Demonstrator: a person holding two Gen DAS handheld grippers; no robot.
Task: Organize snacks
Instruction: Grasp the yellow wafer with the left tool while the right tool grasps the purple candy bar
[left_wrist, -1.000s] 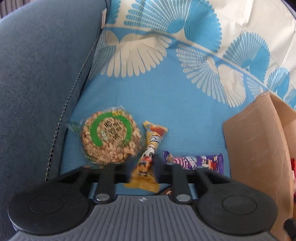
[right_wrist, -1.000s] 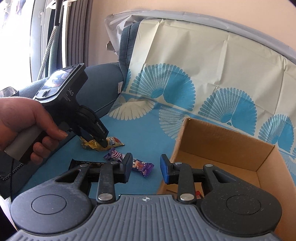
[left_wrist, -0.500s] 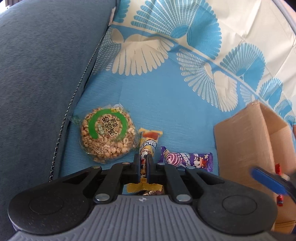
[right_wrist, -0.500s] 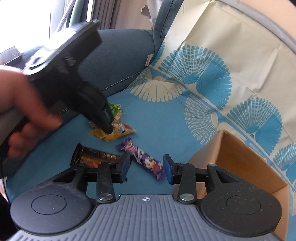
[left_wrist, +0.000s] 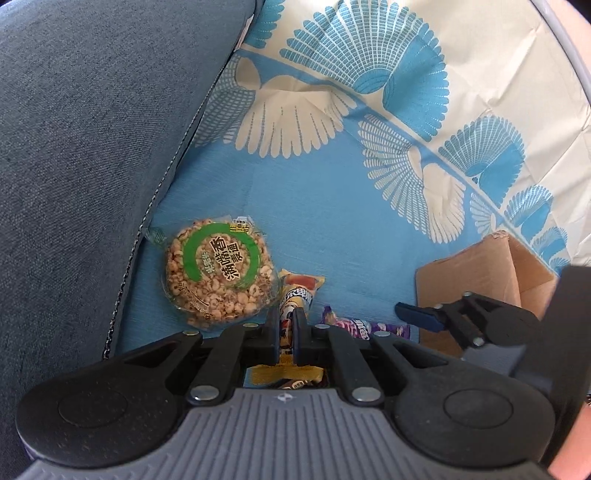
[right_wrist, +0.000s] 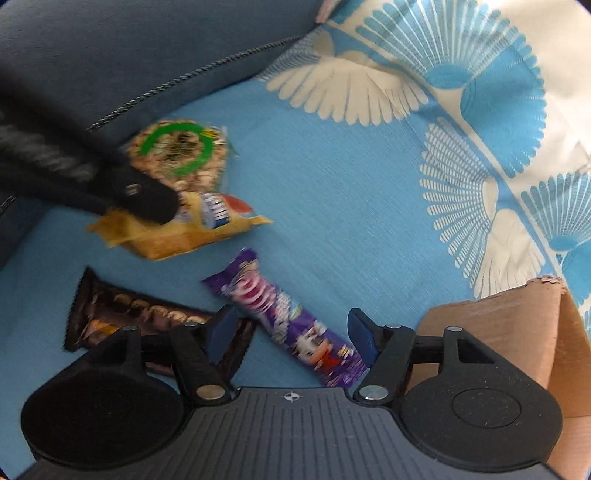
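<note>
Black fingers of the left gripper (left_wrist: 286, 334) are pressed together on a yellow snack packet (right_wrist: 192, 232), pinching it near its middle; in the right wrist view the packet's flat end juts out on the near side of the fingers and its printed end points toward the patterned blue cloth (left_wrist: 332, 206) that covers the sofa seat. Whether the packet is off the cloth or resting on it cannot be told.

Just beside the packet, on the side of the grey-blue sofa cushion (left_wrist: 92, 129), lies a round puffed-grain cake (left_wrist: 219, 271) in clear wrap with a green ring label, touching or nearly touching the packet's end.

Spread apart, the right gripper (right_wrist: 291, 334) has just been opening its jaws, and its blue-padded fingers (right_wrist: 360, 336) stand on either side of a purple candy bar (right_wrist: 291, 325) that lies slantwise on the cloth. The pads do not press on it. The left pad sits over the end of a dark brown chocolate bar (right_wrist: 147, 325), which lies just beside the purple one, toward the camera from the yellow packet.

An open cardboard box (right_wrist: 517, 332) stands on the cloth right of the purple bar, near the right gripper.
</note>
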